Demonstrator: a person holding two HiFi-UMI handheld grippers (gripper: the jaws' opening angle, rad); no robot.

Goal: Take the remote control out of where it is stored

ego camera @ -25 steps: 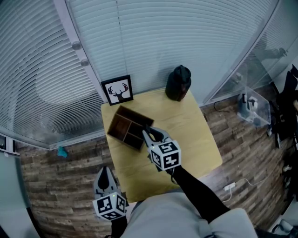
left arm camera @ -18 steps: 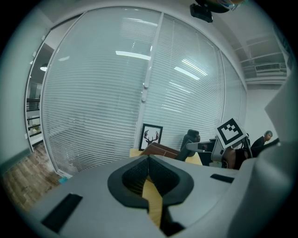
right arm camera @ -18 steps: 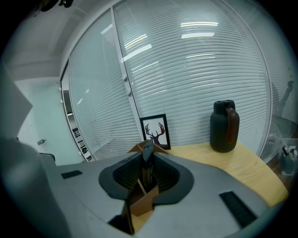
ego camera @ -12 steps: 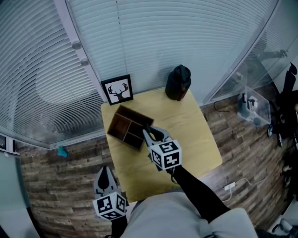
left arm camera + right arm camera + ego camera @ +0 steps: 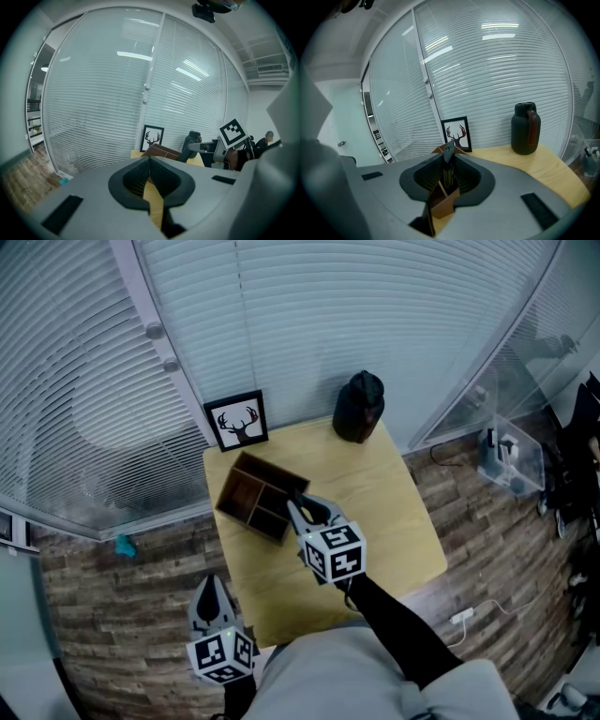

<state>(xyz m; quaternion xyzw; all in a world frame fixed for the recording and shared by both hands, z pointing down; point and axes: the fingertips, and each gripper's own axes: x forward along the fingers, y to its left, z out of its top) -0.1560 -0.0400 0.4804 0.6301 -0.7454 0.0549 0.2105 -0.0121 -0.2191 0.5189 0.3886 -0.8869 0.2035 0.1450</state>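
Remote control (image 5: 447, 171), dark and slim, stands upright inside the wooden box (image 5: 440, 201), at a thin partition. In the right gripper view its top end rises between the jaws of the right hand-held gripper (image 5: 448, 157), which are clamped on it from both sides. From the head view the same hand-held gripper (image 5: 298, 505) reaches the right-hand end of the box (image 5: 246, 495), and the remote itself is too small to make out there.

The box lies at an angle on the left part of the pale wooden surface (image 5: 375, 512), near the frame's middle. Behind it, at the surface's upper left corner, a framed antler picture (image 5: 237, 421) stands upright. A dark jug (image 5: 360, 407) stands at the upper right corner, well apart from the box.

At the lower left of the head view the left hand-held gripper (image 5: 214, 587) hangs beside the surface's edge over the plank floor (image 5: 122, 606). Its jaws are together at the tips with nothing between them (image 5: 150, 159). Closed window blinds (image 5: 328, 315) fill the top of the frame.
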